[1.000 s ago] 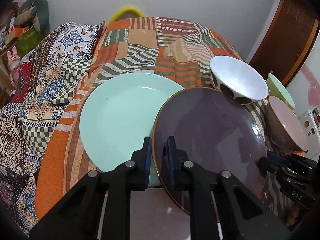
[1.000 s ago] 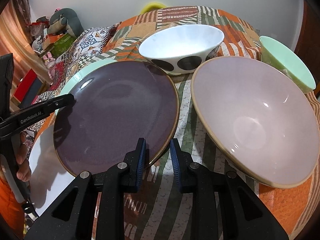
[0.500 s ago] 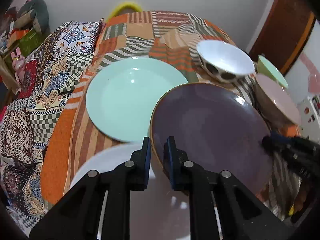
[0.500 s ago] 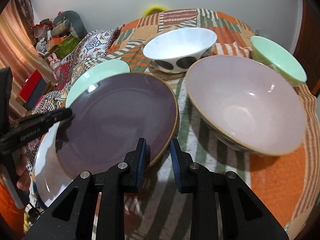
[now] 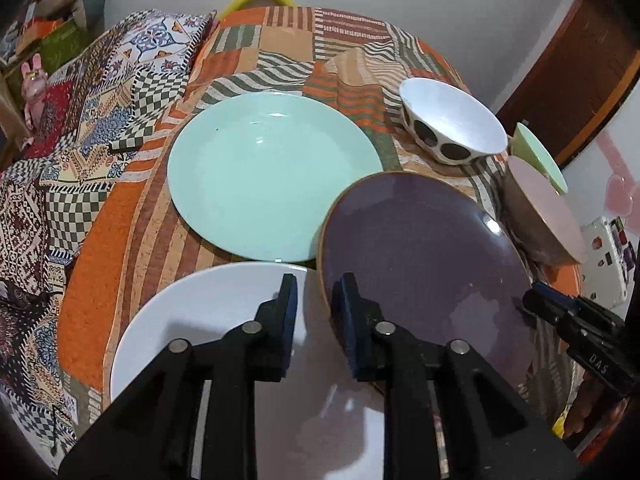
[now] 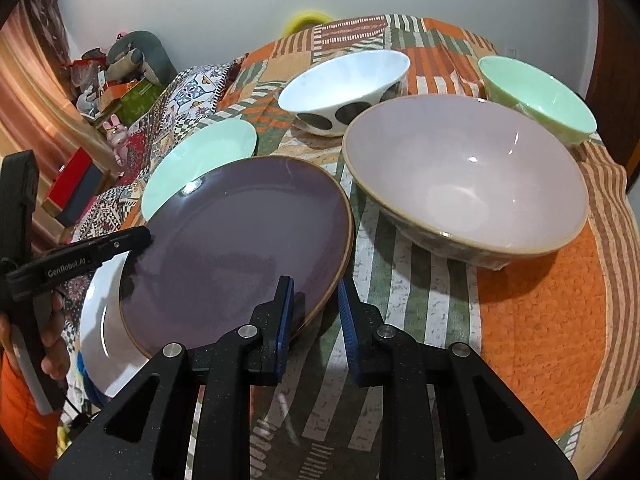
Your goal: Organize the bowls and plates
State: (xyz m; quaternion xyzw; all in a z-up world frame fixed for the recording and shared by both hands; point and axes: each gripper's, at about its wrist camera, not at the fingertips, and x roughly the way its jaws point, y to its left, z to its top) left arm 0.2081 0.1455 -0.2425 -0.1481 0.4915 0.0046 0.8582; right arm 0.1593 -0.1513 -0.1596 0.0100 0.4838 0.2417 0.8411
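**Purple plate carried over the white plate by 2 tongs**

The round, glossy dark-purple ceramic plate with a tan rim [image 5: 420,256] hangs tilted between both tongs, above a patchwork orange-striped bedspread [image 6: 536,280]. The right tongs [image 6: 316,300] are clenched on its near-right rim, 1 blue pad above the plate and 1 below. The left tongs [image 5: 316,304] sit at the opposite rim; their jaws have just been opening, and the rim now lies in the gap beside the right-hand pad, with no firm pinch visible.

Directly under the left tongs lies a large round white plate [image 5: 208,312]. Ahead of them rests a round mint-green plate [image 5: 272,176]. Ahead of the right tongs stand a wide pale-pink bowl [image 6: 468,184], a white bowl with black dots [image 6: 344,80] and a small mint-green bowl [image 6: 536,96].

The step in hand looks like stacking the purple plate onto the white plate. The next move likely calls for lowering it level and centred, then letting go on the right side.
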